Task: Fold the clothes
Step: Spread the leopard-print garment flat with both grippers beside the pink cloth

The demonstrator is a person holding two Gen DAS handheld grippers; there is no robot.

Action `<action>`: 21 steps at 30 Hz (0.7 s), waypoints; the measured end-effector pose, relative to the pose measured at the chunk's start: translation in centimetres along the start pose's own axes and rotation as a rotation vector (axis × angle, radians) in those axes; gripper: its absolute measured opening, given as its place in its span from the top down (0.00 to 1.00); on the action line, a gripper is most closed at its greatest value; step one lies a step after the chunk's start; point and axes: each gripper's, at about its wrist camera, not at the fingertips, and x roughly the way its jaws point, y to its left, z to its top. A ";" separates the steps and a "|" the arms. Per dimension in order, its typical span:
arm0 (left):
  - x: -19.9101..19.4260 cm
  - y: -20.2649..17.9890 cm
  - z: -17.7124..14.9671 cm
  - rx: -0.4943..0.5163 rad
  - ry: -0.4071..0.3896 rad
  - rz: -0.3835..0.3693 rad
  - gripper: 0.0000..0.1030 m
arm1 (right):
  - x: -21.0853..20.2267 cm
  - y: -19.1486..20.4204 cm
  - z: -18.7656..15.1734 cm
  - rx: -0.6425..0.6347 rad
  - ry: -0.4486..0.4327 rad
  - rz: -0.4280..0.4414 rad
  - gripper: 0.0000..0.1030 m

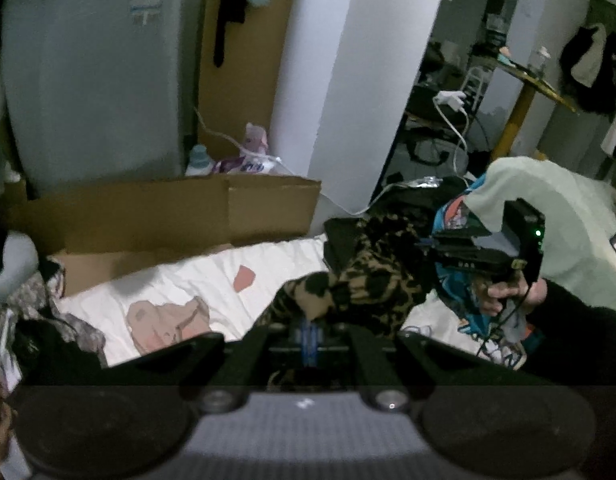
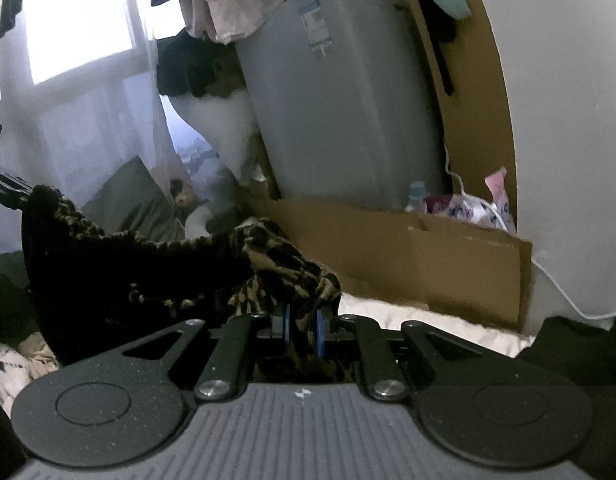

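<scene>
Camouflage garment (image 2: 155, 264) slung in the air between the 2 grippers, above the white bedsheet (image 1: 179, 280); left gripper (image 1: 308, 330) clamped on 1 end; right gripper (image 2: 303, 330) pinching the other; long axis running gripper to gripper

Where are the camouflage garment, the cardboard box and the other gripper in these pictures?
camouflage garment (image 1: 372, 280): left wrist view, middle of patterned cloth.
cardboard box (image 2: 460, 264): right wrist view, front wall.
right gripper (image 1: 488, 248): left wrist view, black body.
</scene>
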 end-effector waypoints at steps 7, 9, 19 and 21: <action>6.8 4.9 -2.7 -0.047 0.047 0.012 0.98 | 4.3 -2.9 -2.8 0.037 0.067 -0.016 0.89; 9.0 6.5 -3.6 -0.040 0.052 0.035 0.98 | 6.4 -3.8 -3.7 0.039 0.095 -0.025 0.89; 17.2 15.2 -7.3 -0.165 0.029 0.064 0.98 | 15.9 -6.3 -6.1 -0.024 0.196 -0.040 0.89; 17.9 16.2 -8.0 -0.185 0.019 0.067 0.98 | 17.2 -6.6 -6.4 -0.037 0.213 -0.043 0.89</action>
